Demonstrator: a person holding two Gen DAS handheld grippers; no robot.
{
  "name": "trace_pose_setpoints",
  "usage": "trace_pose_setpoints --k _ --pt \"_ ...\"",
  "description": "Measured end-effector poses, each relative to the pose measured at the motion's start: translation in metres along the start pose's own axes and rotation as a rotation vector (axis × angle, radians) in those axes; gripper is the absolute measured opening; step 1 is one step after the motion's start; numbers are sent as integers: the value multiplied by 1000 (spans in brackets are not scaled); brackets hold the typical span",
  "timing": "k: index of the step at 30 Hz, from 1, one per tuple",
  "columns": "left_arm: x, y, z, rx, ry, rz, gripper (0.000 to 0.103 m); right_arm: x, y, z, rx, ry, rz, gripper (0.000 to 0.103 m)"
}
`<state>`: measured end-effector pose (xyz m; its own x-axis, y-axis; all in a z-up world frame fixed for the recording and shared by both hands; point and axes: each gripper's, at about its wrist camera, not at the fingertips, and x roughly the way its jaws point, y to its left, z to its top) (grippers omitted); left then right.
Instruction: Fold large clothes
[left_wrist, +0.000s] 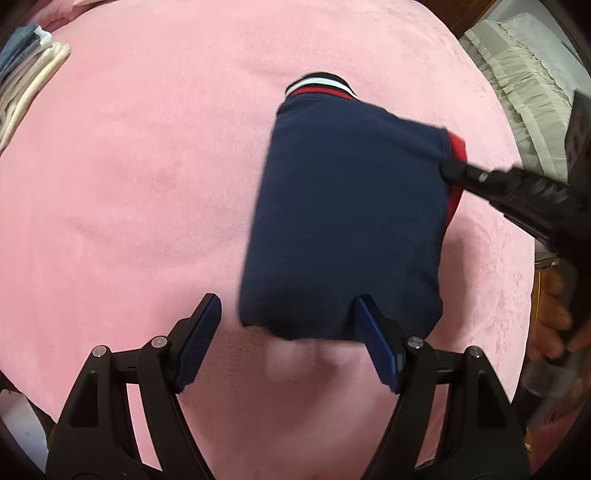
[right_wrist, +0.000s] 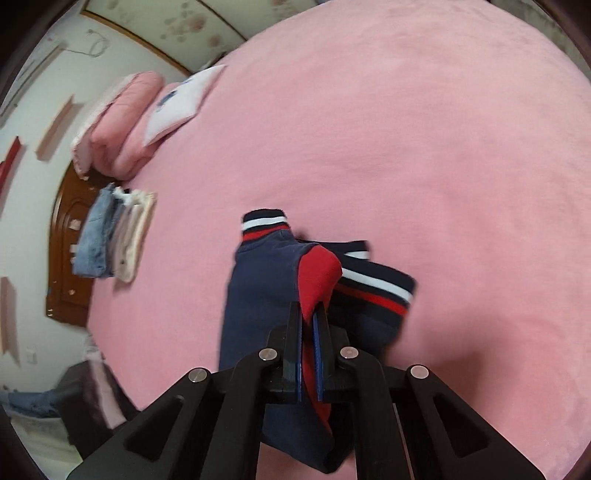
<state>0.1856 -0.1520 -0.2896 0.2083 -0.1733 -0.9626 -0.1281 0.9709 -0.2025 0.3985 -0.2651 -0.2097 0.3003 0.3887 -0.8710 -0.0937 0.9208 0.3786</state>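
Your right hand-held gripper (right_wrist: 309, 321) pinches the navy garment (left_wrist: 343, 218) by its red edge above the pink bed (left_wrist: 147, 166); left hand-held gripper (left_wrist: 286, 325) gapes empty. Soft, limp cloth: grip corners.

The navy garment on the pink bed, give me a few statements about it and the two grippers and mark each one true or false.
1. The right gripper is shut on red fabric of the navy garment. True.
2. The left gripper is clamped on the garment. False: its jaws stand wide open, one finger at the garment's near edge, the other over the pink blanket.
3. The garment has striped trim in white and red. True.
4. The stack of folded clothes lies on top of the navy garment. False: it sits apart, near the bed's edge.
5. The blanket is blue. False: it is pink.
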Motion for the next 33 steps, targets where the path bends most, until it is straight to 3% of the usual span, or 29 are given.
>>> trace_pose_setpoints --k 3,5,7,9,11,13,16,19,22,25,27,30,32,33 --pt "2 4 4 -1 4 -6 72 12 -31 -2 25 83 -88 4" --pt "0 7 6 -1 11 -13 72 26 -49 -3 100 152 -55 5" --pt "-5 10 3 12 1 10 72 10 -58 -2 161 147 -18 7" --pt "-6 5 1 17 -1 21 72 -7 -61 -5 189 132 1 22" --pt "-9 10 2 10 -5 26 72 -23 -62 -10 201 128 -34 50" --pt "-13 16 4 -1 -16 32 72 -31 -63 -14 184 148 -39 54" --pt "-15 19 13 -15 -27 44 72 -42 -71 -19 225 150 38 55" --pt "-11 18 16 -28 -27 61 72 -51 -81 -20 234 123 52 54" --pt "-9 16 17 -29 -31 75 72 -57 -72 -19 157 96 90 18" --pt "-11 19 18 -32 -36 79 72 -67 -47 -22 3 19 65 15" --pt "-7 17 20 -39 -33 81 72 -88 -38 -15 -75 -10 100 15" --pt "-5 17 20 -48 -32 88 72 -117 -14 -5 -118 -17 264 15" --pt "-6 19 21 -60 -36 83 72 -139 -8 1 -84 -13 465 15" --pt "-7 20 22 -71 -39 75 72 -144 -8 3 -67 -9 516 15"
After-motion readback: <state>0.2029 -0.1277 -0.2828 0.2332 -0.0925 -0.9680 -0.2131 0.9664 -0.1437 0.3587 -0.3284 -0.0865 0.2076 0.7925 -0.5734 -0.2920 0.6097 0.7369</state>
